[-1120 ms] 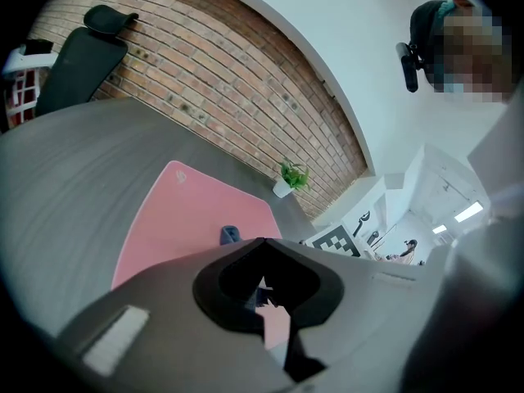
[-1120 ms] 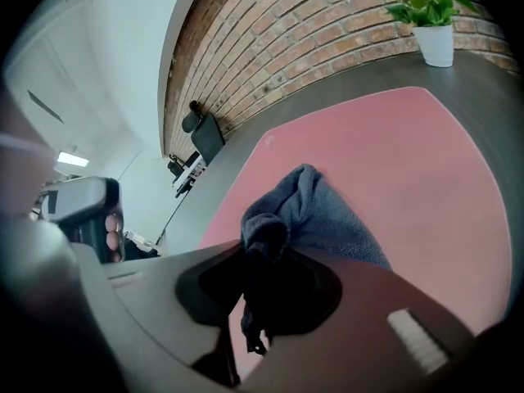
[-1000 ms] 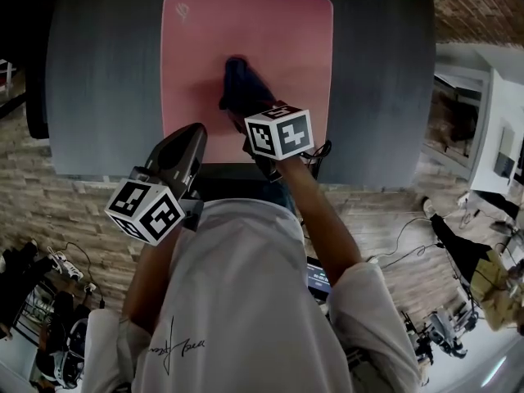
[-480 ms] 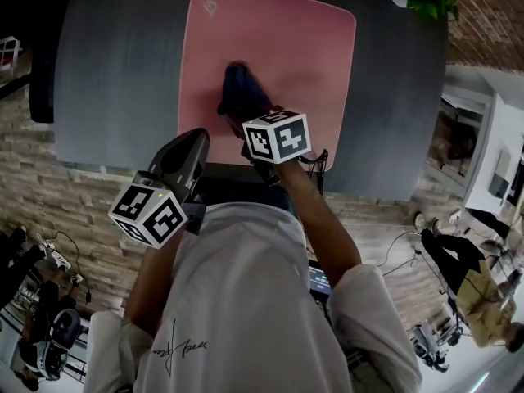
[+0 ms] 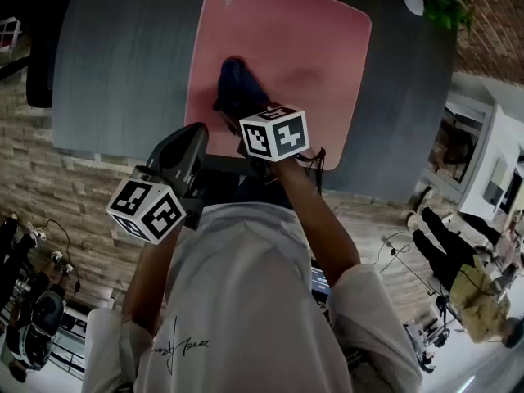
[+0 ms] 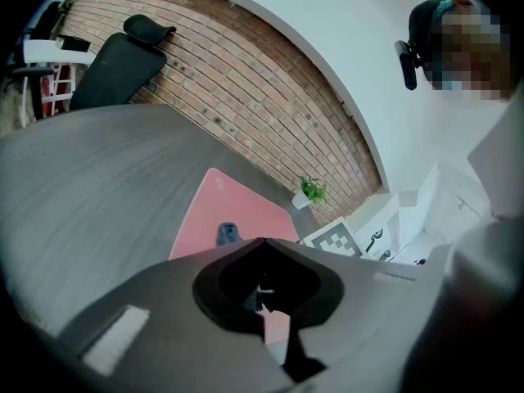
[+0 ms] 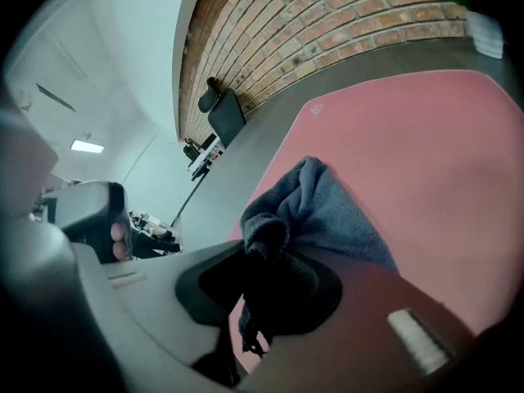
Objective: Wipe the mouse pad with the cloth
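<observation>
Fingers (image 7: 393, 301) of the right gripper (image 7: 270, 248) clamp the dark blue cloth (image 7: 327, 211), bunched on the pink mouse pad (image 7: 426, 154) on the grey counter (image 5: 123, 56). Left gripper (image 6: 263, 241): fingers closed together, empty, at the counter's near edge.

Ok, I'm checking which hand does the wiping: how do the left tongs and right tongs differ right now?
The right tongs are shut on the dark blue terry cloth; the left tongs are shut on nothing. The right tongs reach over the pink rectangular mouse pad, where the cloth lies; the left tongs sit back by its near edge. Both carry black-and-white marker cubes.
</observation>
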Available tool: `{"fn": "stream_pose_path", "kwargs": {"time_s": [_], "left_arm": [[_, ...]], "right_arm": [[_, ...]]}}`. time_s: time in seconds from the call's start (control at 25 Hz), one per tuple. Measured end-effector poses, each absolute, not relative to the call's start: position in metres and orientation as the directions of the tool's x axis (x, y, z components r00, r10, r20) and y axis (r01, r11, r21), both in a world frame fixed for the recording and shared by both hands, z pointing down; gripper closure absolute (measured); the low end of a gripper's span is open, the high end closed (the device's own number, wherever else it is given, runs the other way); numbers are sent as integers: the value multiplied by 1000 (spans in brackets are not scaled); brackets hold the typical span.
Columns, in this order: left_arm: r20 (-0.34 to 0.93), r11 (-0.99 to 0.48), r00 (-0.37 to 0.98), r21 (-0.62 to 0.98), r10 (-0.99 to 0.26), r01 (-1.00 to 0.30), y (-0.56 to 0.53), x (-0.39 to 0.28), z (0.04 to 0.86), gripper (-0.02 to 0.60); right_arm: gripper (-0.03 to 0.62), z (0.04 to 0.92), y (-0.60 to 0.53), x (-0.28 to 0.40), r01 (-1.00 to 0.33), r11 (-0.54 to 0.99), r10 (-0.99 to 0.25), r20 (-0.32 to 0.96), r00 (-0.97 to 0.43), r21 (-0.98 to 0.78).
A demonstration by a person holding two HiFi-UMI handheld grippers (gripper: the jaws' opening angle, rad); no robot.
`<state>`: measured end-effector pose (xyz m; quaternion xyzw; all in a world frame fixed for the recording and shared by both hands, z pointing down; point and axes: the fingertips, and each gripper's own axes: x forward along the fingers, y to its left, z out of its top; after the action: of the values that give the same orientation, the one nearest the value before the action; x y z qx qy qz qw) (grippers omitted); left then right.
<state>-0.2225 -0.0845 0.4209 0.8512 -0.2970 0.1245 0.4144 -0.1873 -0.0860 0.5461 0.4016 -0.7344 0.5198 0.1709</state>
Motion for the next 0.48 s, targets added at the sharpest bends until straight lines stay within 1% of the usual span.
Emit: {"fn": "stream_pose_path", "kwargs": {"time_s": [0.32,0.48], "left_arm": [[466,-482,792,628,-395,-611,-85,-219,427,569],[460,-501,800,623,-386,-600,-80,-208,425,569]], "right_arm": [[530,540,-75,-208,-724,161,-386,632,-672,-671],[530,523,-65,-202,-720,181,-416,611,-673,-670]]}}
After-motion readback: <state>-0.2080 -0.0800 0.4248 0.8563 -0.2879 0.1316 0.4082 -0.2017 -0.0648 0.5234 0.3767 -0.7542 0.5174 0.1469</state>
